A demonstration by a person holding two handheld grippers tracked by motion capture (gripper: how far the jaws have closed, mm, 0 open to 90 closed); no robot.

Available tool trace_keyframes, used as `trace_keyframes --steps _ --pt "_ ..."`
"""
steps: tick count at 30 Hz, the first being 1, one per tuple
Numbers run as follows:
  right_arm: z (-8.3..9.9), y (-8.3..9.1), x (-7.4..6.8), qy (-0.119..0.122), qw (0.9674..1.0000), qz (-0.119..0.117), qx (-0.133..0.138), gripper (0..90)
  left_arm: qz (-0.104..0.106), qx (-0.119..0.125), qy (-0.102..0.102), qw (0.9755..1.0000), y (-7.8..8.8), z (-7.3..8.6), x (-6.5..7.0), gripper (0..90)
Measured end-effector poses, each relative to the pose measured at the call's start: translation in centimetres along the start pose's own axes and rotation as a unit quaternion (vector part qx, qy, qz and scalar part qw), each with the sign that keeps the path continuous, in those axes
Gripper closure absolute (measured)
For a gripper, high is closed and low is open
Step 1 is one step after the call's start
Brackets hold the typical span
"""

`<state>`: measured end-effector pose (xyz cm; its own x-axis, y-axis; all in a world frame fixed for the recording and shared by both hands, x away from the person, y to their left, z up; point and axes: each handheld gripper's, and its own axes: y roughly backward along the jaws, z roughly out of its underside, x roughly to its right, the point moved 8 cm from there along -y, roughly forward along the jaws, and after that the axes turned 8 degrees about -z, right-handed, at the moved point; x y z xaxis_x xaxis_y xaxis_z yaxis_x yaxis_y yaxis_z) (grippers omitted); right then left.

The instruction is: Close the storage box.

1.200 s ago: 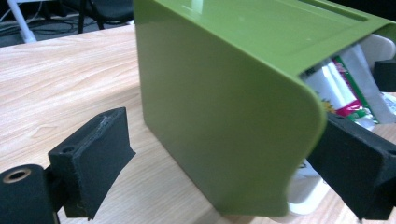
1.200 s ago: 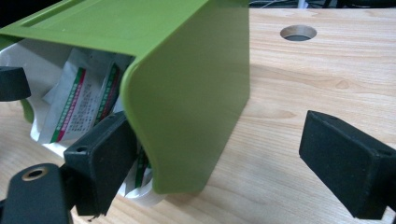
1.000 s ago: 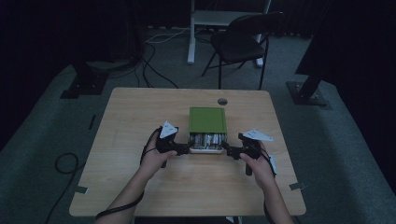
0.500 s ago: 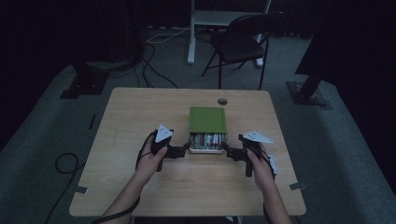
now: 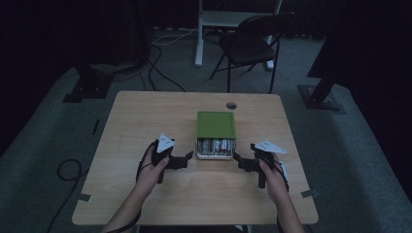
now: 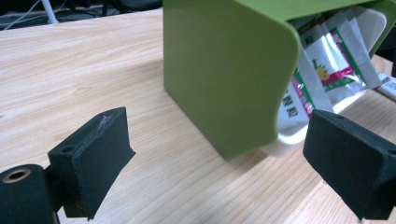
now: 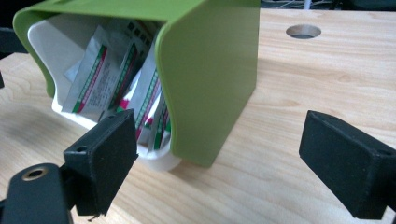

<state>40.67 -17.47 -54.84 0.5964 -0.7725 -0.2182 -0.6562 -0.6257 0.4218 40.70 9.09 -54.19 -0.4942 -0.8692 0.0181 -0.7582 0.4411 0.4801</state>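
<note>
A dim room with dark carpet, floor cables and a black folding chair [image 5: 252,43] surrounded the pale wood-grain table [image 5: 145,121], which bore a round cable hole [image 5: 231,105] near its far edge. The left gripper [image 5: 187,159] stood with its jaws spread wide and nothing between them, just beside the near left corner of the green plastic box with rounded corners [image 5: 216,124]. The right gripper [image 5: 239,161] was likewise released and empty, near the box's near right corner. The box lay at the middle of the table with its open end towards the person, and a white inner tray [image 7: 51,46] showed inside the green shell. Foil sachets printed in green, red and white [image 7: 95,74] were packed upright in the tray.

Judged from this arrangement, the work was at an early stage: both grippers flanked the box without touching it, no sachet had been drawn out, and any grasp on the box or its contents remained to be made.

The sachets carried fine printed text and a small yellow motif [image 6: 322,70], but the writing was too blurred to read; no brand could be made out.
</note>
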Motion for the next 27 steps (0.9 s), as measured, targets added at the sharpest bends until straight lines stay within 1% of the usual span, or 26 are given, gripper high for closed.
trace_keyframes --steps 2,8,12,14,17,18,19,22,24,26,27 --pt "0.4 0.1 0.0 -0.003 1.0000 0.001 -0.004 11.0 -0.005 -0.008 -0.003 1.0000 0.1 0.4 -0.3 8.2" --pt "1.3 0.3 0.0 0.000 0.9999 0.001 -0.011 11.0 -0.009 -0.013 -0.001 0.9999 0.4 1.1 -0.7 8.2" --pt "1.8 0.6 -0.2 0.001 0.9999 0.000 -0.011 11.1 -0.016 -0.020 -0.009 0.9996 0.5 1.6 -0.9 8.2" --pt "2.0 0.8 -0.2 0.002 0.9999 0.000 -0.014 11.0 -0.020 -0.022 -0.008 0.9995 0.6 1.9 -1.0 8.2" --pt "2.4 1.1 -0.3 0.004 0.9999 0.000 -0.016 11.0 -0.019 -0.026 -0.005 0.9995 0.7 2.1 -1.0 8.2" --pt "2.5 1.1 -0.3 0.004 0.9999 0.000 -0.017 11.1 -0.022 -0.028 0.001 0.9994 0.9 2.3 -1.2 8.2" --pt "2.7 1.2 -0.3 0.004 0.9998 0.000 -0.017 11.0 -0.024 -0.030 0.002 0.9993 0.9 2.4 -1.2 8.2" --pt "3.0 1.4 -0.4 0.009 0.9998 0.001 -0.018 11.1 -0.037 -0.037 0.001 0.9986 1.1 2.7 -1.5 8.2" --pt "3.2 1.5 -0.5 0.009 0.9998 0.000 -0.020 11.1 -0.041 -0.041 -0.004 0.9983 1.3 2.8 -1.5 8.2" --pt "3.5 1.6 -0.6 0.015 0.9996 0.002 -0.024 11.0 -0.045 -0.043 0.004 0.9981 1.4 3.0 -1.7 8.2" --pt "3.6 1.6 -0.6 0.016 0.9995 0.002 -0.026 11.0 -0.048 -0.043 0.002 0.9979 1.5 3.1 -1.8 8.2"
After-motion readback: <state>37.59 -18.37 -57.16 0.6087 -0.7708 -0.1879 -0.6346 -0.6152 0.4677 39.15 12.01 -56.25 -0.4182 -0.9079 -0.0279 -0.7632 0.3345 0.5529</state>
